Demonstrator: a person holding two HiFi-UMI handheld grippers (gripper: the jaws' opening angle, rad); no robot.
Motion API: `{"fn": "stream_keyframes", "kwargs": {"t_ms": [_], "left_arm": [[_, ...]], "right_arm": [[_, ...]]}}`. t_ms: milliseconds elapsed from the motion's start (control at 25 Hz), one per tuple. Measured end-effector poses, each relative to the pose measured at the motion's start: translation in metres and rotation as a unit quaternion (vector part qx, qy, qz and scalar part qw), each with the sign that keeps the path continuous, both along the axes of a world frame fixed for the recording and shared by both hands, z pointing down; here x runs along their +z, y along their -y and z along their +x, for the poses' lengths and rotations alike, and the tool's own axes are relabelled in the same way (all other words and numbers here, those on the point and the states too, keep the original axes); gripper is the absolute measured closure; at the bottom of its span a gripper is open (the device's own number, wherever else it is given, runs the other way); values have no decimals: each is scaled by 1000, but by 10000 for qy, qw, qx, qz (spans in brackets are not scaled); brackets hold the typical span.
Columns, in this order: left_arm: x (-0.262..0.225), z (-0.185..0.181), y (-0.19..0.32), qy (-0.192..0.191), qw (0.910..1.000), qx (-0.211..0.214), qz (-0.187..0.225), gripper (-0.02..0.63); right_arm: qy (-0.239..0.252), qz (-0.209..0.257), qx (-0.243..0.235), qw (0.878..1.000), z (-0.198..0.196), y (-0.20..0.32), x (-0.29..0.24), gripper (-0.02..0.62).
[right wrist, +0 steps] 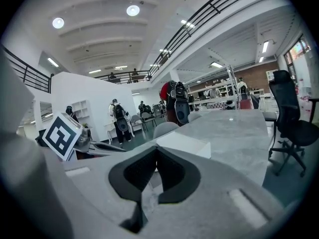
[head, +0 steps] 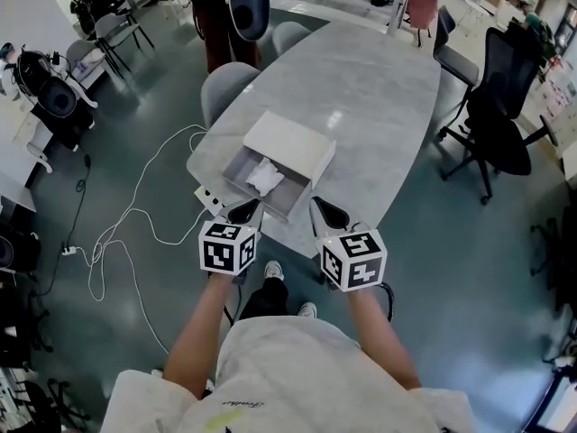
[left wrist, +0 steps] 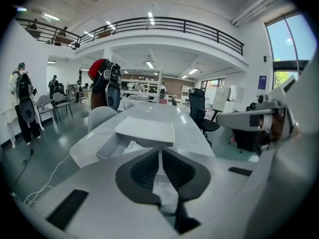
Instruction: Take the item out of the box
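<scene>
Open box (head: 281,202) on grey table (head: 379,106), lid (head: 290,145) across its back half, crumpled white item (head: 264,177) inside, left gripper (head: 245,211) and right gripper (head: 326,213) just in front, both claws pressed together, empty.

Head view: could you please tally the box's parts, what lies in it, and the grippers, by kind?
Grey box tray: 1
White cover: 1
White crumpled item: 1
Grippers: 2 (left gripper, right gripper)
Total: 5
</scene>
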State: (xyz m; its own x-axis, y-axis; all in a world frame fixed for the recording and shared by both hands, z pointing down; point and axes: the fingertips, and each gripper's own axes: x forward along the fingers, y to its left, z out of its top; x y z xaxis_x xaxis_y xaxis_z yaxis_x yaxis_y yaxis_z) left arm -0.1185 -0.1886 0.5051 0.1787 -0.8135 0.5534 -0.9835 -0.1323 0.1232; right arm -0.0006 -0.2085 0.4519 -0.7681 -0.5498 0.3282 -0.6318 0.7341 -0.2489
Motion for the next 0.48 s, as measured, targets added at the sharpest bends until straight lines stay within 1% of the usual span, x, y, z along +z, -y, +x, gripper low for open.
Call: {"fn": "stream_keyframes", "kwargs": {"t_ms": [280,480], "left_arm": [[30,-13,32,90,9984,313,-471,581],[49,-21,56,276,9948,599,-770,581]], "right_arm": [[-134,-25,40,9999,-23,31,7,591],[-191,-88,130,9997,-35,54,12,591]]}}
